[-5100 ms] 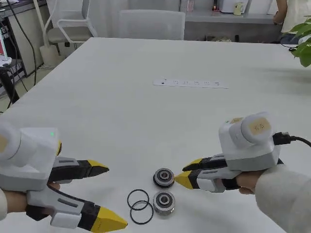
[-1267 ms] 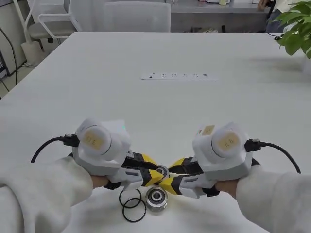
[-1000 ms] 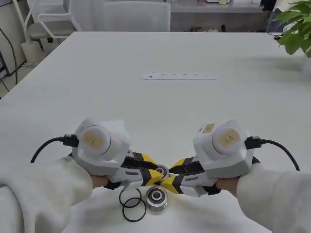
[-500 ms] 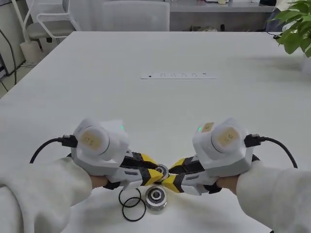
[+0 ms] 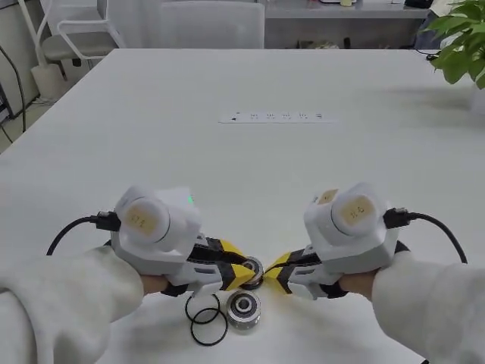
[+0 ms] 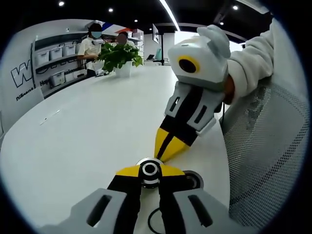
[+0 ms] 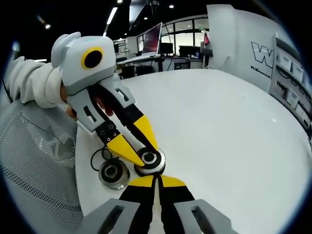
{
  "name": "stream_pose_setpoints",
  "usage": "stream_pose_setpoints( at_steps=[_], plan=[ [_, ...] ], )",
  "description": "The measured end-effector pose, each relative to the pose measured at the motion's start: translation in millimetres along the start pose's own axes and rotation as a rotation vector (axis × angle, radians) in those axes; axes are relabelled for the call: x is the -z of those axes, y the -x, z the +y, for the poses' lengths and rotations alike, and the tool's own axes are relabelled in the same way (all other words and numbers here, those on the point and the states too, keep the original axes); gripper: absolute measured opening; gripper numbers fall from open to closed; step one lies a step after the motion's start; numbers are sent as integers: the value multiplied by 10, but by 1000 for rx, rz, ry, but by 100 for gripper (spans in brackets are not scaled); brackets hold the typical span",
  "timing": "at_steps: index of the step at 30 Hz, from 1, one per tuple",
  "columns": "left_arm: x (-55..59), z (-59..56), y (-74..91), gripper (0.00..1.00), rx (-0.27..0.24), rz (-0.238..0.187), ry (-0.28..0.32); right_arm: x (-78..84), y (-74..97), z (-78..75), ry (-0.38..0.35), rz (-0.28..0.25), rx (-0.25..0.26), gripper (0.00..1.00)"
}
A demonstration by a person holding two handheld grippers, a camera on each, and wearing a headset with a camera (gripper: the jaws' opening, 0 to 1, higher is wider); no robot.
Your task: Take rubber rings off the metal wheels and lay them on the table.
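Right now the left gripper (image 5: 241,273) is clamped across a wheel (image 6: 149,170), low at the near edge of the counter (image 5: 250,167); I cannot tell whether the wheel rests on it. The right gripper (image 5: 274,268) has its jaws together, with the tips at the wheel's rim. Whether they pinch the rubber ring there is too small to tell. A second wheel (image 5: 244,306) lies flat just beside, nearer the person, and two loose rings (image 5: 206,319) overlap to its left.

The likely trouble is grip. If the right tips hold only a sliver of rubber, a pull may slip off and leave the ring seated. A hard tug could twist the wheel out of the left jaws, since they hold a round metal part. Either wheel could then roll toward the edge or scatter the loose rings.
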State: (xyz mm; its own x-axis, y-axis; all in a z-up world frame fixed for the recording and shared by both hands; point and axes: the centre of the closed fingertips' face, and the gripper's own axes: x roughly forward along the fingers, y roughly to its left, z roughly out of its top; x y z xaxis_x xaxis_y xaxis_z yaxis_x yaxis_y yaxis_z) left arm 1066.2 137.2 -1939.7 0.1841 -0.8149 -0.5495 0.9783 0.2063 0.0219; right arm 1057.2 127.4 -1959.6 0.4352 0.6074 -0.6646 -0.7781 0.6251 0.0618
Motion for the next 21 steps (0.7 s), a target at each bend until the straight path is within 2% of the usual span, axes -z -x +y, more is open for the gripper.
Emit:
stream_pose_setpoints(
  at_steps=[9,13,15,17,21],
  plan=[
    [2,1,-1,8,2,-4,0,-7,6,19,12,-2,-13,5],
    [-1,0,-2,8,2,-6,0,-25,-19,72,12,-5,-25,22],
    [-2,-1,-3,8,1,-7,0,-34,-42,58,51,-8,-6,22],
    [-3,-1,-3,8,1,-7,2,-82,-49,72,46,-36,-7,23],
    [-3,-3,-3,8,1,-10,4,-49,-62,101,65,-21,-17,22]
  ],
)
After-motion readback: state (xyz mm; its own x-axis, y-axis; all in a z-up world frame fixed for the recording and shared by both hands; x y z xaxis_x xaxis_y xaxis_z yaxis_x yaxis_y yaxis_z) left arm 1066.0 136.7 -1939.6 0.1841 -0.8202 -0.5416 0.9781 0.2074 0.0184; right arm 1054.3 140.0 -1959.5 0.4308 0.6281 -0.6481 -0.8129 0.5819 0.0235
